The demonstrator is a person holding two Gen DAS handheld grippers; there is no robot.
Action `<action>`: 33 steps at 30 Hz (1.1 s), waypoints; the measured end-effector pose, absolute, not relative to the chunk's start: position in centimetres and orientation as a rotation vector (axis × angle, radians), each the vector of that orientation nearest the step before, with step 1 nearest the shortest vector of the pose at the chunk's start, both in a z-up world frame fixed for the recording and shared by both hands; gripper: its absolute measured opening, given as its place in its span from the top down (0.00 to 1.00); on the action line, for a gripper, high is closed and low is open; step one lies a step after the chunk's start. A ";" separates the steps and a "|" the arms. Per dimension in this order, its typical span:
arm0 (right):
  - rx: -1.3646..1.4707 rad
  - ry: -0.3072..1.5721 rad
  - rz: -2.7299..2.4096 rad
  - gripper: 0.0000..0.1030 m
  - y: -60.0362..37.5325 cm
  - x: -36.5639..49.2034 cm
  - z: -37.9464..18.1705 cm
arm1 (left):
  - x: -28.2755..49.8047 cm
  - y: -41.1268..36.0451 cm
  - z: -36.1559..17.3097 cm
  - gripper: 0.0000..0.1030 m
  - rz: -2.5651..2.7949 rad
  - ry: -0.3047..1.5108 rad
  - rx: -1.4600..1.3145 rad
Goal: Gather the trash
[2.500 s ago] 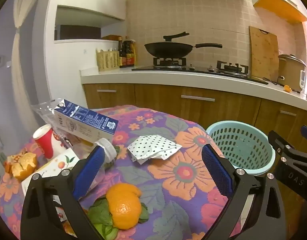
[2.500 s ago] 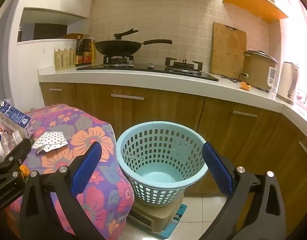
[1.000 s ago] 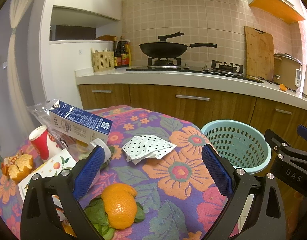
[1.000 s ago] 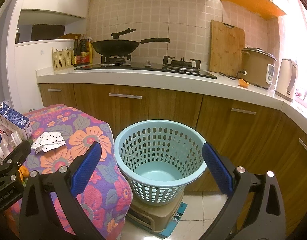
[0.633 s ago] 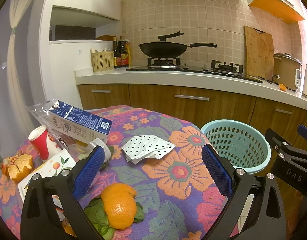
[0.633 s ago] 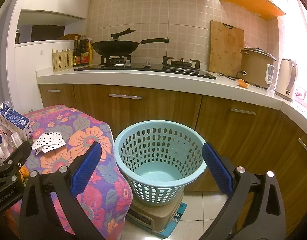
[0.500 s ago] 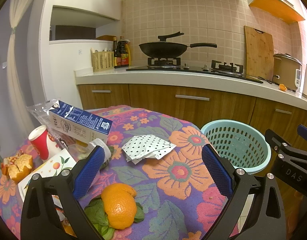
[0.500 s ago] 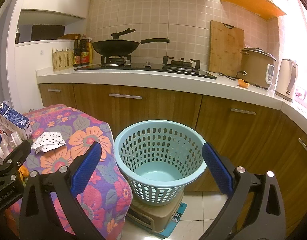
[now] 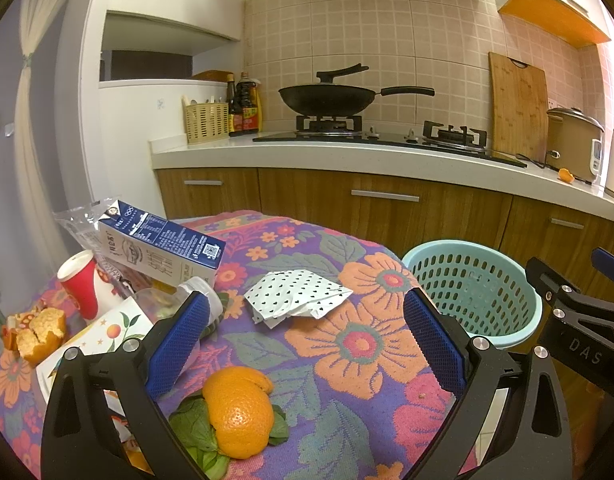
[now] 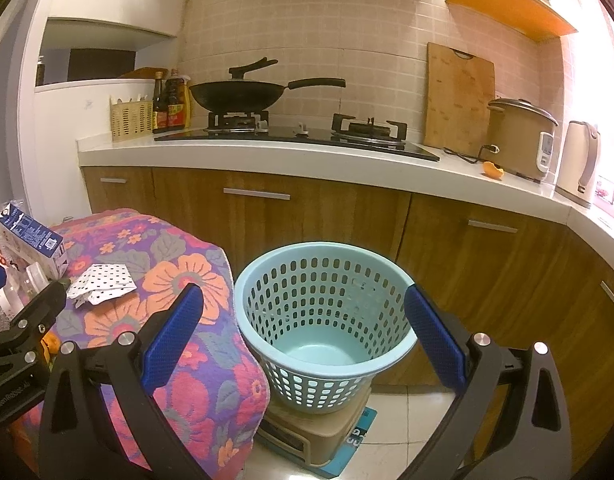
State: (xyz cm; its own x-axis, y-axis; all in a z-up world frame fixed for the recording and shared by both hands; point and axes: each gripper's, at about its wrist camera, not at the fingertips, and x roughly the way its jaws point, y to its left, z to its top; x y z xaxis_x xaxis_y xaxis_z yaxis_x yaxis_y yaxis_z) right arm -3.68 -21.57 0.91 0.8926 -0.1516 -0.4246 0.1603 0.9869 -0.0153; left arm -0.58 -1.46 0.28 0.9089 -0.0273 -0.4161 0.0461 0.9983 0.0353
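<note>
My left gripper (image 9: 305, 320) is open and empty above the flowered tablecloth (image 9: 359, 344). Between its fingers lie a crumpled dotted paper (image 9: 295, 300) and, nearer, an orange peel (image 9: 239, 416) on green leaves. At the left are a blue milk carton (image 9: 163, 246), a clear plastic bottle (image 9: 187, 304), a red paper cup (image 9: 81, 282) and more peel (image 9: 37, 334). A pale blue perforated trash basket (image 9: 471, 292) stands right of the table. My right gripper (image 10: 303, 324) is open and empty, held in front of the basket (image 10: 327, 320), which looks empty.
The basket sits on a low beige stand (image 10: 319, 428) on the tiled floor. Wooden cabinets and a white counter (image 10: 307, 156) run behind, with a wok (image 10: 243, 94), a cutting board, a rice cooker and a kettle. A juice box (image 9: 107, 336) lies at the table's left.
Both grippers have drifted slightly; the view has barely shifted. Nothing on the table has moved, and both grippers stay open.
</note>
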 end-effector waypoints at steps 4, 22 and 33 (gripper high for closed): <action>0.010 0.429 -0.153 0.07 -21.3 -3.7 1.1 | -0.6 -1.5 0.3 0.08 -0.038 0.429 0.045; 0.024 0.406 -0.090 0.07 -20.8 -3.7 1.7 | -3.5 -0.5 1.4 0.09 0.022 0.345 0.045; -0.037 0.423 0.174 0.23 -15.6 -3.3 1.5 | -9.6 9.1 1.7 0.11 0.139 0.428 -0.132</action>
State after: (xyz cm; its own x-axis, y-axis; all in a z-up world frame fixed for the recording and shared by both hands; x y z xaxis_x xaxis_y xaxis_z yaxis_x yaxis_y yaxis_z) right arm -3.29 -15.59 1.49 0.8974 0.1601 -0.4111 -0.1753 0.9845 0.0006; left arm -9.58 9.09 1.67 0.9007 0.1066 -0.4211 -0.1620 0.9819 -0.0981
